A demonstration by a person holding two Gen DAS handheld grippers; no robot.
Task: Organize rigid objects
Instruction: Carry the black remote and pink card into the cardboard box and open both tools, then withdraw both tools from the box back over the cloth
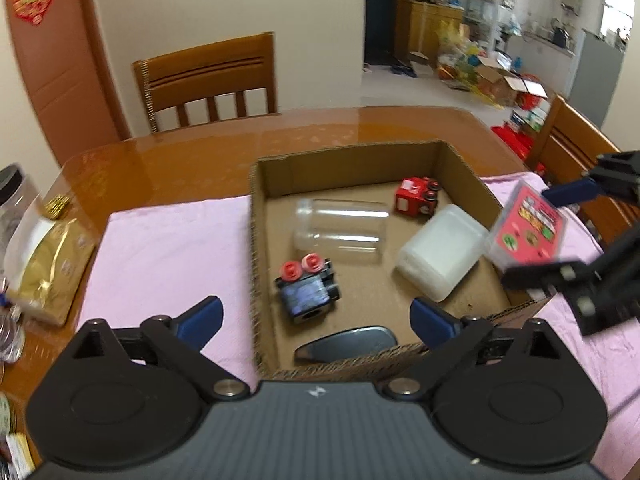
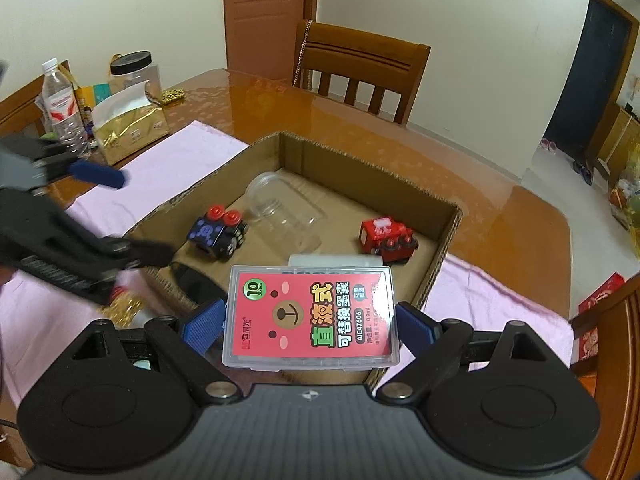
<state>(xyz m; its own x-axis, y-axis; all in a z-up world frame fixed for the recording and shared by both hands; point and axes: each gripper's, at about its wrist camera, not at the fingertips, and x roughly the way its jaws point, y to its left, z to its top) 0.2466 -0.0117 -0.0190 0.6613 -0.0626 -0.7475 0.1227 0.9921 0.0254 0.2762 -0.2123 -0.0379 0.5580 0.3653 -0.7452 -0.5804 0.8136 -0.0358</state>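
Your right gripper [image 2: 310, 326] is pinching the clear ink-refill case [image 2: 312, 316] by its two short ends, label up, held over the near-right corner of the cardboard box [image 2: 448, 236], so the drop spot lies straight ahead & down. The case's long axis runs w/ the finger line, and the white tub [image 1: 440, 252] sits just beyond it, so I'd aim short of that. Your left gripper [image 1: 316, 318] is spread, holding nothing, near the box's front wall.
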